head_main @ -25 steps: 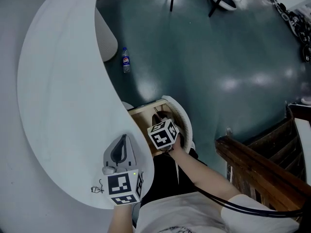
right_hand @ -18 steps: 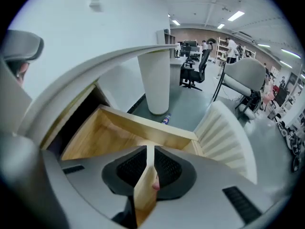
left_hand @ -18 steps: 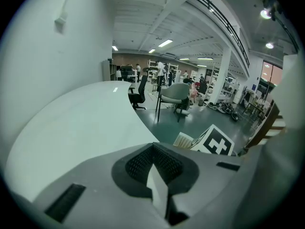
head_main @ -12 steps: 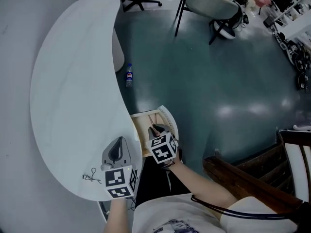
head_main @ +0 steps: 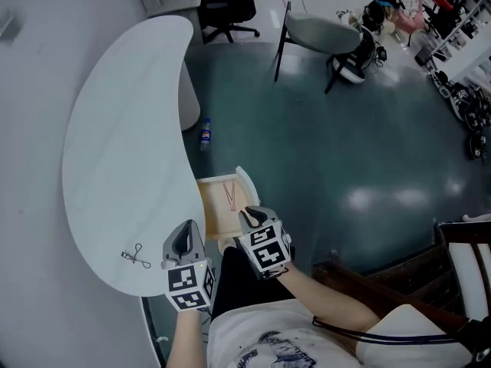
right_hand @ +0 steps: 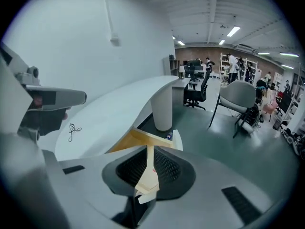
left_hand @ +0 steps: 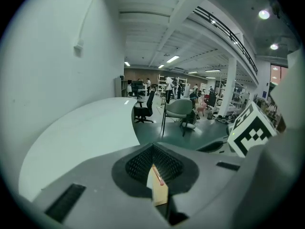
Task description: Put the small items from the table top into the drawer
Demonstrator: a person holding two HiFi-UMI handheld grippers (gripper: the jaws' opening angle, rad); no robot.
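The wooden drawer [head_main: 213, 219] stands pulled out from under the white curved table [head_main: 123, 144]. A thin reddish item [head_main: 229, 195] lies in it. A small wire tool with loop handles [head_main: 136, 257] lies on the table top near its front edge, also in the right gripper view [right_hand: 71, 130]. My left gripper [head_main: 186, 232] hovers over the table's front edge, its tips together and holding nothing. My right gripper [head_main: 247, 213] hangs above the drawer's front end. Its jaws stand a narrow slit apart after just closing a little, nothing between them. The drawer [right_hand: 145, 138] shows through that slit.
A plastic bottle [head_main: 205, 133] lies on the dark floor by the table's pedestal. A grey chair [head_main: 318, 31] and a black office chair [head_main: 229, 4] stand further off. Dark wooden furniture [head_main: 376, 282] is at the lower right.
Both grippers have risen. The right one has drawn back from inside the drawer to above its front end. The wire tool now lies further left of the left gripper.
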